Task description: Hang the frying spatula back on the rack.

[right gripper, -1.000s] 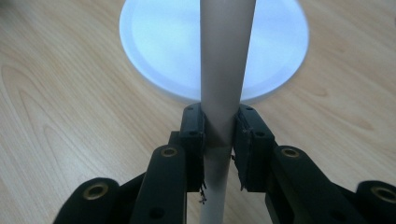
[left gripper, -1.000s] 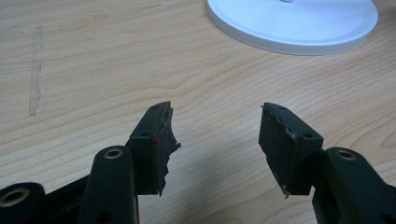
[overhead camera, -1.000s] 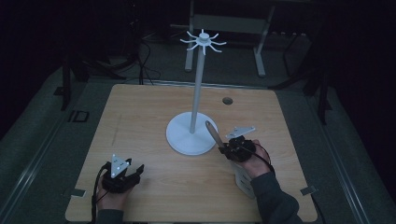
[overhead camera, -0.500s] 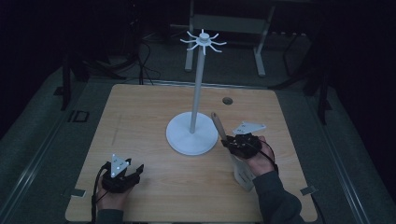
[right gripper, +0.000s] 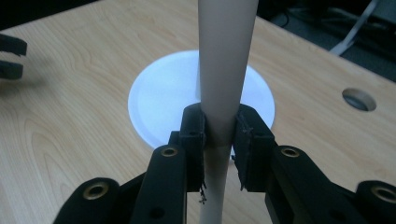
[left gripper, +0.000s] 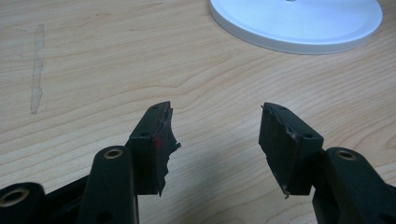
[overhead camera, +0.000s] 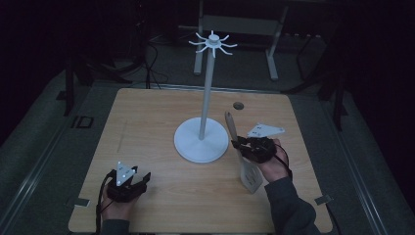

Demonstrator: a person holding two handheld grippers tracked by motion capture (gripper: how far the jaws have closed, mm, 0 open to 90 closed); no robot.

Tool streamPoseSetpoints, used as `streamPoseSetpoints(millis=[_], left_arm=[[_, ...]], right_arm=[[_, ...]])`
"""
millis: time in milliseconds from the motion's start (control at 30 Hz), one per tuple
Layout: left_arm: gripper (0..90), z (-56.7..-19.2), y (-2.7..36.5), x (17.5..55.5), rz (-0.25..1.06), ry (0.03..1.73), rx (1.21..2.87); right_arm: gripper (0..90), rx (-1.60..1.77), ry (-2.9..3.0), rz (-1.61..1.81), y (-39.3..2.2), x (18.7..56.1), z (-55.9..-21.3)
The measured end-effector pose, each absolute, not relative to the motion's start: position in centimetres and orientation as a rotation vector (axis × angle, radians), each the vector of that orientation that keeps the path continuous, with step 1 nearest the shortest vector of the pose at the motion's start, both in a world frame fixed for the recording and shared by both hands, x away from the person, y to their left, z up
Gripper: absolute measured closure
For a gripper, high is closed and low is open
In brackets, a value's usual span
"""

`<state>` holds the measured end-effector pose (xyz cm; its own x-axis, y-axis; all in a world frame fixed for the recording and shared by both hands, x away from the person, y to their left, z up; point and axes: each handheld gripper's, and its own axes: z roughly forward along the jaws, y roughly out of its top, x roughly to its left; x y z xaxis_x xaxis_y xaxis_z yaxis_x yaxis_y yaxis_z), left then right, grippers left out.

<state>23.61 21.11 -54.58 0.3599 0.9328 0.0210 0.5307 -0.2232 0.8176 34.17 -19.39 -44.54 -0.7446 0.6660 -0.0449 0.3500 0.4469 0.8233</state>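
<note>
From where I stand, the nearest thing is the left gripper (overhead camera: 128, 182), resting low on the wooden table (overhead camera: 147, 112) with its jaws spread wide and nothing between them; past its fingertips (left gripper: 158, 140) there is only bare wood and then the rim of the stand's round white base (left gripper: 299, 25). Across the table the right gripper (overhead camera: 241, 144) has its jaws pressed onto the handle of a pale wooden spatula (overhead camera: 243, 156), pinching it about midway along: the flat slotted blade hangs behind the fingers toward the person's sleeve, and the handle tip sticks out ahead of them, pointing up toward the stand. In the right gripper view the handle (right gripper: 226, 70) runs straight up between the two pads (right gripper: 194, 140), seated squarely, with the white base beyond it and a small round hole in the tabletop (right gripper: 358, 99) off to the side. Farther on, the white pole (overhead camera: 206, 93) rises to a crown of curved hooks (overhead camera: 213, 43), well above the fingers. I judge the step in hand to be carrying the spatula up to hang it on one of those hooks. To do that well, the grip should stay firm so the long handle does not swivel under the weight of the blade, and the lift should keep clear of the pole. Whether the handle end has a hanging hole I cannot tell in this dim light.
</note>
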Motion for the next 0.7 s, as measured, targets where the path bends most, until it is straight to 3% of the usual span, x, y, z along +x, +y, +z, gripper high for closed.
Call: streamPoseSetpoints(millis=[700], left_arm=[[44.6,-54.5,21.1,23.6,0.688,1.275,1.88]], right_arm=[[74.7,0.816,2.219,1.368,-19.0,34.3,-42.7]])
